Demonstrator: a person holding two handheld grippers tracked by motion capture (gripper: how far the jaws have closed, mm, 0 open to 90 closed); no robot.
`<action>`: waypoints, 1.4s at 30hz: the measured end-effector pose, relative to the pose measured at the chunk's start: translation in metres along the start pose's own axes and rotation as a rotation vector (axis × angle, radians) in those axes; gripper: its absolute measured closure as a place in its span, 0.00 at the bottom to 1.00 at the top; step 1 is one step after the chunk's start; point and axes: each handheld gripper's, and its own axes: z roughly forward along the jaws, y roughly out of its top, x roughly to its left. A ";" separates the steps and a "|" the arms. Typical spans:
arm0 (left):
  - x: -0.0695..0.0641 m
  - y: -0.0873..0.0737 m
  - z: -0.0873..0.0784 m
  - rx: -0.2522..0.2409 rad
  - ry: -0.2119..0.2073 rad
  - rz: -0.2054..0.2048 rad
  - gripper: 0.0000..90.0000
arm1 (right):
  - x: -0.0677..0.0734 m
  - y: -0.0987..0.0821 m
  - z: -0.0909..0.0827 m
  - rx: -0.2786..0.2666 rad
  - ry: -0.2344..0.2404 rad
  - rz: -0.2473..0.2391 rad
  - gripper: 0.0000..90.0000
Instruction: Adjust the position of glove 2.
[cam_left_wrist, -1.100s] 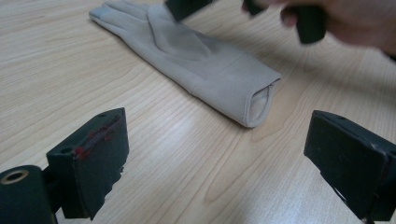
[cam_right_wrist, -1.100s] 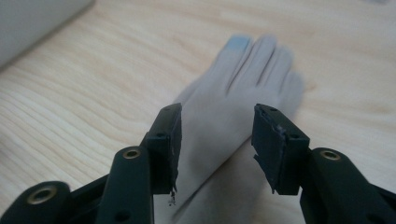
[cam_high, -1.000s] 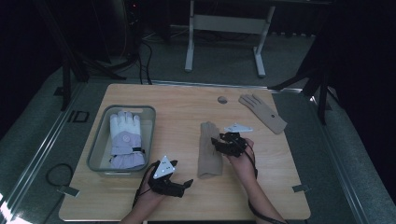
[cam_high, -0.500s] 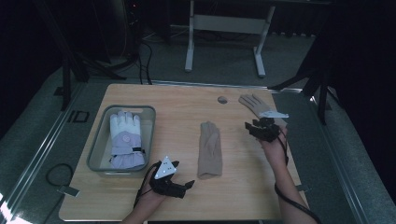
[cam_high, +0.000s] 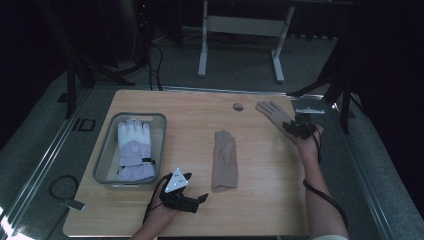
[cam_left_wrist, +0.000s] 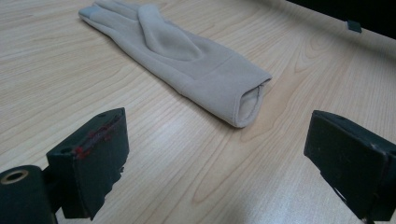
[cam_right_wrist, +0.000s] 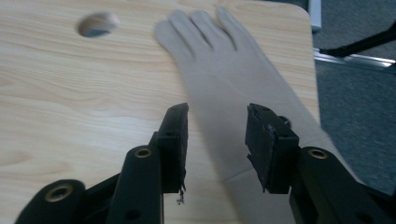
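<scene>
Tan glove at the counter's far corner lies under the right claw, jaws apart and just narrowed, which next must lower and clamp.

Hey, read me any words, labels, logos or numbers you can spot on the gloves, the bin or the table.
"ID": large dark letters on the grey floor strip left of the table, the single readable text.
Round emblem on the white glove in the bin: too small to read.
Beige gloves, centre and far right: no print visible.
</scene>
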 end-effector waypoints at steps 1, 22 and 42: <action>0.000 0.000 0.000 0.000 0.000 0.000 0.07 | 0.000 0.000 0.000 0.000 0.000 0.000 0.64; -0.004 -0.004 -0.005 -0.003 0.006 0.000 0.07 | -0.024 -0.012 0.041 0.079 -0.050 0.027 0.71; -0.005 0.001 -0.007 -0.018 0.010 0.013 0.07 | 0.026 -0.006 -0.024 0.039 -0.015 0.081 0.98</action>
